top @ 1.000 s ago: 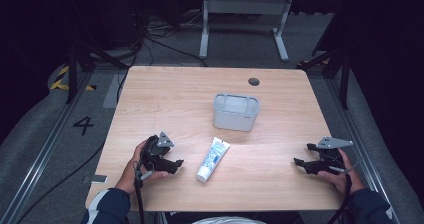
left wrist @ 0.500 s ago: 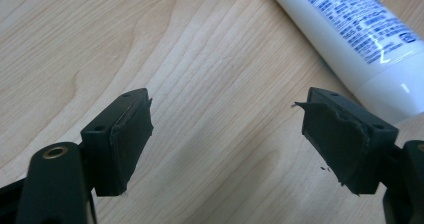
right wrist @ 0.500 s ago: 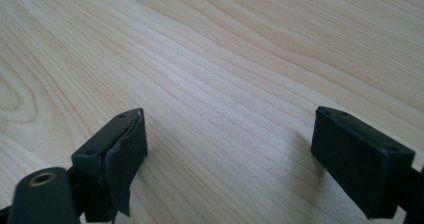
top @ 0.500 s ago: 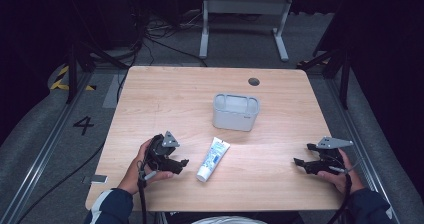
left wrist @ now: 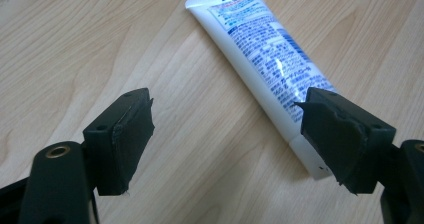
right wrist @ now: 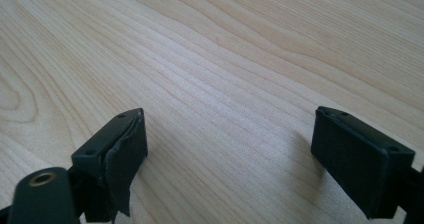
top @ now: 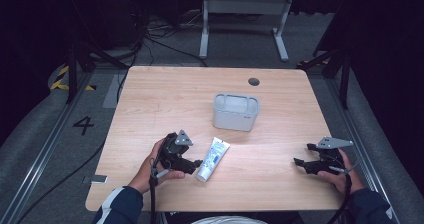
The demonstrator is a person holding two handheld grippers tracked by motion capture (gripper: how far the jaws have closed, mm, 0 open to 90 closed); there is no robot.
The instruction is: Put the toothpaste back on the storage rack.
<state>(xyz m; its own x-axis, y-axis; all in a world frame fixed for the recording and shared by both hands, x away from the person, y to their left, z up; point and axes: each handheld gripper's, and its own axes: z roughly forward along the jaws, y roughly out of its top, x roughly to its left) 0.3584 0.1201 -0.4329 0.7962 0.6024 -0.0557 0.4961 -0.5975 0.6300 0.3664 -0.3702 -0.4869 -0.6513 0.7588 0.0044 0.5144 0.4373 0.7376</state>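
**Left gripper closing in on the tube**

Shifted from the lower left of the high view toward lower centre over the last second: the left gripper (top: pixel 192 163), now just beside the cap end of the tube (top: pixel 213 159). Jaws wide apart and bare, nothing between the pads (one pad (left wrist: pixel 125 134) over bare wood, the other in front of the tube's cap end in the left gripper view, contact not clear). Unmoved at the lower right of the high view: the right gripper (top: pixel 302 162), jaws likewise spread wide over plain table (right wrist: pixel 210 74), holding nothing.

Probably a pick-up of the tube in preparation, with the grey bin (top: pixel 235 112) just above frame centre a likely destination; grasp not yet made, tube lying flat at lower centre, near the bin but apart from it.

Tube (left wrist: pixel 265 59): soft glossy white plastic, flattened and tapering from a crimped flat end to a white cap, blue print with a little red. Bin: rounded rectangular, matte grey, open-topped. Table: pale wood-grain laminate, smooth, rounded corners, dark cable hole (top: pixel 254 81) toward upper centre. Pads: black, blocky, rubbery, slightly ragged at the edges
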